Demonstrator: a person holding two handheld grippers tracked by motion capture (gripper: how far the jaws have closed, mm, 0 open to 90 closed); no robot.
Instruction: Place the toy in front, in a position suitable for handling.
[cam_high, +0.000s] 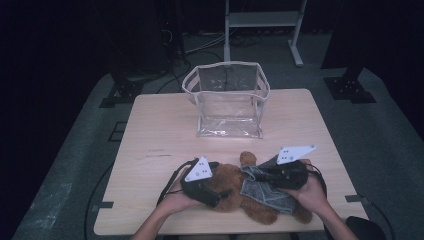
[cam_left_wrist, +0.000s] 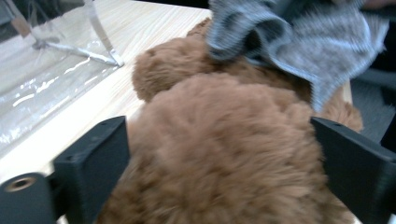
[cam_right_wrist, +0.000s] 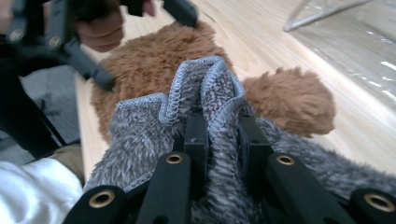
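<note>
the brown plush bear (cam_high: 235, 187) lies at the table's (cam_high: 150, 130) near edge, half in a grey knit garment (cam_high: 265, 192). the right gripper (cam_right_wrist: 219, 126) is clamped on the garment's hem; the left gripper (cam_left_wrist: 219, 154) straddles the bear, jaws wide apart, pads off the fur. a clear bag (cam_high: 227, 100) stands behind.

High view overhead; gripper views close (shared: teddy bear (cam_high: 235, 187))
</note>
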